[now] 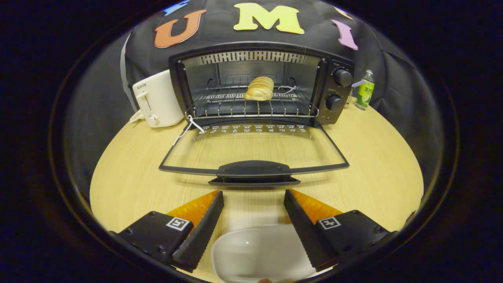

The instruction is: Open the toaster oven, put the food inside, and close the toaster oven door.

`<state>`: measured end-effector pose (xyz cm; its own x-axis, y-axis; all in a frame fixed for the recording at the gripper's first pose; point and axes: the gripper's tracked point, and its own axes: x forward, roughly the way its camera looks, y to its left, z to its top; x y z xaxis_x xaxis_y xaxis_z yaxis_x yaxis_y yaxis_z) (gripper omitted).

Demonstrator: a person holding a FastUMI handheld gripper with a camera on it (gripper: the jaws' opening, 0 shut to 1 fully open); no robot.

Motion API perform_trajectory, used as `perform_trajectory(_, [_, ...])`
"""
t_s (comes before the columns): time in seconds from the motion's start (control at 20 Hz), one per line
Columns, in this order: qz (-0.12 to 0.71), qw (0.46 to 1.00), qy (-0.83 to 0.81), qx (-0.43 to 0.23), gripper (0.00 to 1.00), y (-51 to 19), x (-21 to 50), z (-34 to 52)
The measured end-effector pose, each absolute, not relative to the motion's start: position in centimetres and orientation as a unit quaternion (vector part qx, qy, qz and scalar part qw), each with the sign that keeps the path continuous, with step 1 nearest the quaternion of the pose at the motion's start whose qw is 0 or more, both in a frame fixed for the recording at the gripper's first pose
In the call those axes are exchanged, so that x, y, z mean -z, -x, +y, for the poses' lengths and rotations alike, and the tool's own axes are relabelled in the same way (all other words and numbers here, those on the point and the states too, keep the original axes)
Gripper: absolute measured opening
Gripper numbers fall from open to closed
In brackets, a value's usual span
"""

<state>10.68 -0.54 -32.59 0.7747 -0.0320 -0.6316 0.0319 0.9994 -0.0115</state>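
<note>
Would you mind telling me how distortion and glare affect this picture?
Gripper view: fisheye bends the light wooden table edge into a curve; the open gripper hangs above the white dish, which carries a small highlight; the black toaster oven's lowered glass door stays see-through and sharp.

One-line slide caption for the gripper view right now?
Open tongs above an empty white plate, bread roll on the rack, toaster oven door down flat.

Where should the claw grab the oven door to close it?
Judging by the pose, take the black handle at the door's free edge, coming from the front and slightly below. The door lies flat open toward the claw, and the handle bar sits just ahead of the open fingers, centred between them. The bread roll already rests on the rack.
</note>
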Motion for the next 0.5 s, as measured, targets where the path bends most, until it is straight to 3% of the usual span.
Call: perform_trajectory(0.5, [0.319,0.948,-0.012,0.015,1.00,-10.2,31.0,-0.4])
